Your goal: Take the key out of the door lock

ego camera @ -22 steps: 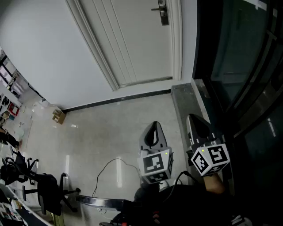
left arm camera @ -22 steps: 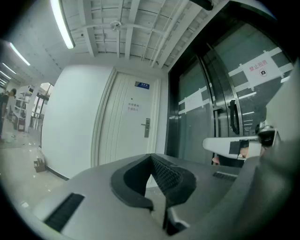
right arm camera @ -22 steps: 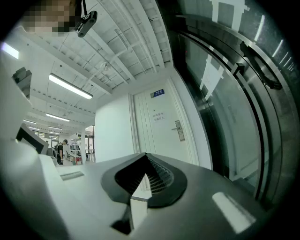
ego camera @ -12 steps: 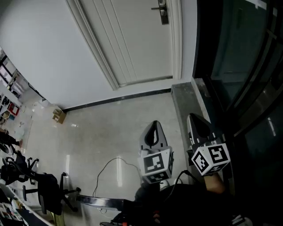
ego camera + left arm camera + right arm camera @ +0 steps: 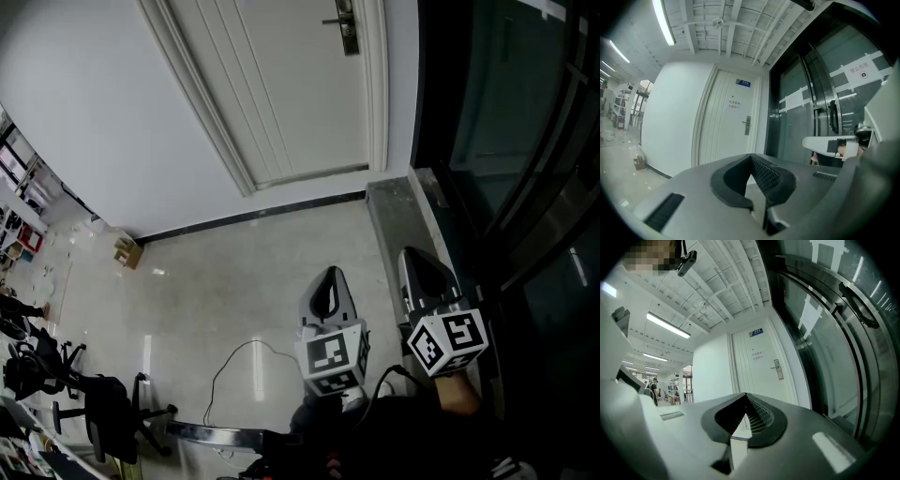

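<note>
Well back from the door (image 5: 281, 94) at this pt, carrying both grippers low & close to the body, tips aiming fwd toward it. Reading as a transit carry, not a reach. Holding left gripper (image 5: 329, 277) over bare floor (image 5: 216, 281), right gripper (image 5: 413, 258) just beside it, over the grey stone sill (image 5: 394, 206) running along the dark glass wall (image 5: 506, 141).

Checking left gripper view: jaws pressed together, ribbed pads meeting at the tip, nothing btwn them. Same in right gripper view: jaws closed up, empty. Probably carrying them closed simply bc nothing needs gripping till arriving at the lock; needing to part the jaws before pinching anything.

Looking for the key: not making it out anywhere, too small at this range. Judging from task, sitting in the lock plate (image 5: 348, 28) w/ lever handle, near door's right edge, at top of head view, well apart from both grippers. Finding the lock plate (image 5: 747, 125) in left gripper view & the lock plate (image 5: 778, 370) in right gripper view too, above & beyond the jaw tips in each, so pointing roughly the right way.

Judging progress: at the very start, no contact w/ door or lock. Needing next, prob: stepping closer & raising one gripper to plate height. Minding the loose cable (image 5: 234, 356) on floor, left of the left gripper.
</note>
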Motion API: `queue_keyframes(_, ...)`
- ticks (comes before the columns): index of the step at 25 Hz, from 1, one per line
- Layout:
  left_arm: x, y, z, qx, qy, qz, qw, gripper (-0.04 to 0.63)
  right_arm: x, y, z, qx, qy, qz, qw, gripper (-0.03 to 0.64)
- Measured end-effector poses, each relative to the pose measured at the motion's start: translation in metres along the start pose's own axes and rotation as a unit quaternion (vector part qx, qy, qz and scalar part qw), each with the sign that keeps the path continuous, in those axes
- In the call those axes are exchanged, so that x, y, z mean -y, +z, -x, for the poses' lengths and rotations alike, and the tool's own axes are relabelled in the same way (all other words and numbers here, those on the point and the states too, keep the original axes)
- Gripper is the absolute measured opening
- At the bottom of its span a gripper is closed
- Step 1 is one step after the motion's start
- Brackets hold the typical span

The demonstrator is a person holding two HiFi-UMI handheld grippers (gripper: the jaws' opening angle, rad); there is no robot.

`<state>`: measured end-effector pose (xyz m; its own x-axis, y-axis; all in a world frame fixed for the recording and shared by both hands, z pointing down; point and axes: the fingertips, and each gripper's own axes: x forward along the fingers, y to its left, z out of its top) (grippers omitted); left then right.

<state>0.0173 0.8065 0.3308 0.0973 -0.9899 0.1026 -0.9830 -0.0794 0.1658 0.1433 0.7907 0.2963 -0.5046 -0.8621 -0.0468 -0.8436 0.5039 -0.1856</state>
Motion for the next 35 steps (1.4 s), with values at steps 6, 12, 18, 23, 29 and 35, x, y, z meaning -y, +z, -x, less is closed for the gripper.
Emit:
queue_keyframes(6,-0.02,-0.007,-0.002,-0.016,-0.003,0.012,0.9998,0.0,-0.012,-0.003,-0.009,0.014,-0.002,-0.008,1.0,0.002)
queue_keyframes(12,-0.029,-0.023,-0.011,-0.035,-0.01,0.018,0.9992,0.0,-0.013,-0.02,-0.019,-0.001,-0.013,0.0,1.0,0.002)
queue_keyframes(18,-0.033,-0.025,-0.055,-0.029,-0.005,0.028,0.9992,0.0,0.013,-0.025,-0.058,0.001,-0.008,0.001,1.0,0.002)
queue_keyframes(23,-0.022,-0.011,-0.119,-0.022,-0.014,0.019,0.9995,0.0,0.052,-0.014,-0.109,0.002,-0.001,0.006,1.0,0.002)
queue_keyframes(29,-0.012,0.002,-0.187,-0.014,-0.005,0.024,0.9996,0.0,0.092,-0.003,-0.166,0.001,0.021,0.01,1.0,0.002)
queue_keyframes(35,-0.004,0.007,-0.238,-0.007,0.008,0.027,0.9996,0.0,0.127,0.001,-0.205,-0.003,0.038,0.011,0.999,0.002)
